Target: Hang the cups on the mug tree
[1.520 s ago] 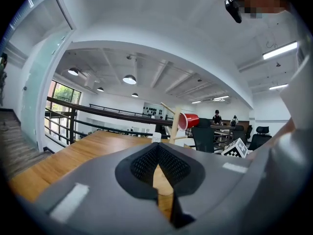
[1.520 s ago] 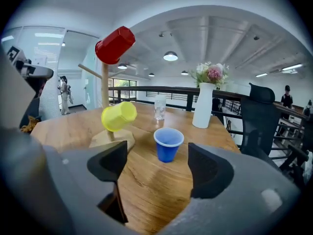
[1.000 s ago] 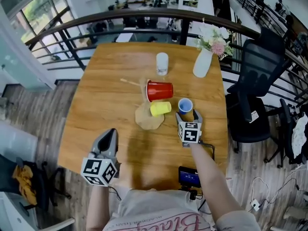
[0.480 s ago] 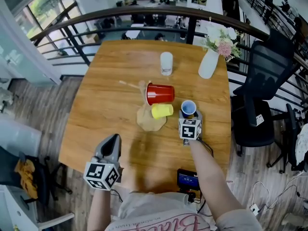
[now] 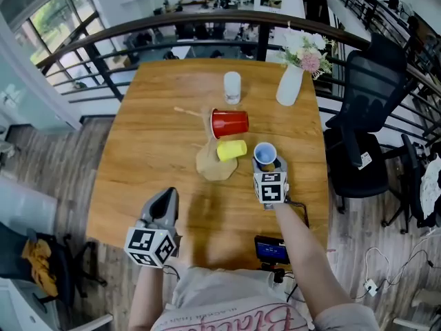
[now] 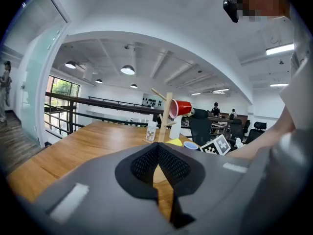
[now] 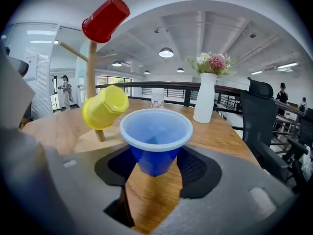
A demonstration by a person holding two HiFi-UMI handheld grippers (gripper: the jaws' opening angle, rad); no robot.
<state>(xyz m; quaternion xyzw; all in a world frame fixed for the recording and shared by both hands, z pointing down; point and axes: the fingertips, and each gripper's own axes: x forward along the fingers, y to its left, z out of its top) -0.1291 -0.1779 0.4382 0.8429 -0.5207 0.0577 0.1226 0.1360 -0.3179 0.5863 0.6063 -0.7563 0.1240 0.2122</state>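
Observation:
A wooden mug tree (image 5: 215, 164) stands mid-table with a red cup (image 5: 229, 123) on an upper peg and a yellow cup (image 5: 231, 149) on a lower one. Just right of it is the blue cup (image 5: 265, 154), upright, mouth up. My right gripper (image 5: 267, 164) has just been closing and is now shut on its lower body. In the right gripper view the blue cup (image 7: 155, 138) hangs a little above the wood, with the yellow cup (image 7: 104, 106) and red cup (image 7: 105, 19) to its left. My left gripper (image 5: 165, 200) is shut and empty near the front left edge.
A clear glass (image 5: 232, 87) and a white vase of flowers (image 5: 290, 85) stand at the far side of the wooden table (image 5: 151, 136). A black office chair (image 5: 365, 129) is off the right edge. A small screen device (image 5: 271, 251) sits at the near edge.
The right gripper's jaws have closed in on the blue cup, and the cup now sits slightly off the table. The left gripper has kept its place.

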